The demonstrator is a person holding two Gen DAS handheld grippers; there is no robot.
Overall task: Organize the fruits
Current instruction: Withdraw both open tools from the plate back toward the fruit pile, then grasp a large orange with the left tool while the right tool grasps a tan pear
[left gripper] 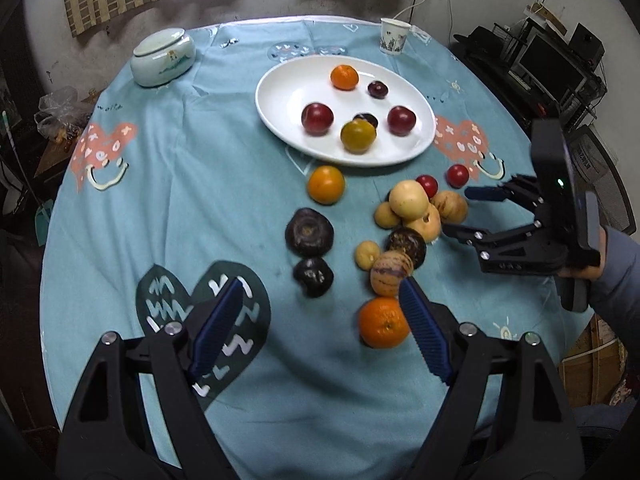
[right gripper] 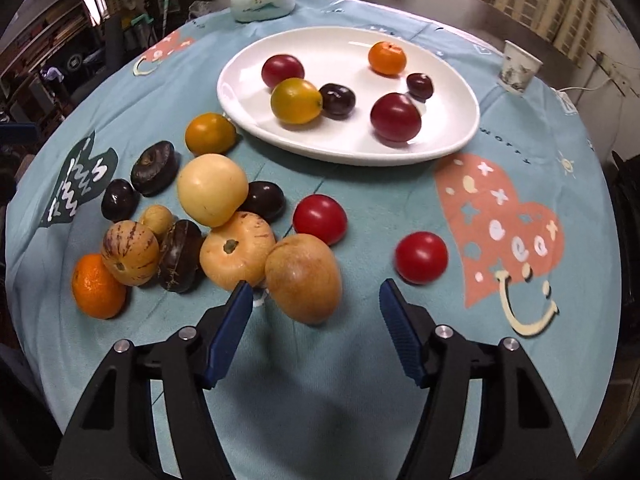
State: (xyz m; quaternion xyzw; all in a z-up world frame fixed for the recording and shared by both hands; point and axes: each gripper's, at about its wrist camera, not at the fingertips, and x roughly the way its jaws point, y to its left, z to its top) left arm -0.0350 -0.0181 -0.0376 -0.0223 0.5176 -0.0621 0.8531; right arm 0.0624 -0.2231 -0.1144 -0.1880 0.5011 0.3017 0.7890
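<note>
A white oval plate [left gripper: 280,92] [right gripper: 448,92] holds several fruits: oranges, red plums and dark plums. A pile of loose fruit lies on the blue tablecloth in front of it: yellow melons [left gripper: 409,199] [right gripper: 212,189], a tan fruit [right gripper: 303,278], red tomatoes [right gripper: 320,219] [right gripper: 421,257], dark fruits [left gripper: 309,232], oranges [left gripper: 383,322] [left gripper: 325,184]. My left gripper [left gripper: 322,294] is open and empty, an orange by its right finger. My right gripper [right gripper: 316,298] [left gripper: 456,210] is open and empty, with the tan fruit just ahead between its fingers.
A pale ceramic lidded jar [left gripper: 162,57] [right gripper: 263,0] stands at the table's far left. A paper cup [left gripper: 394,35] [right gripper: 518,67] stands at the far right. Shelves and electronics [left gripper: 552,60] stand beside the round table's right edge.
</note>
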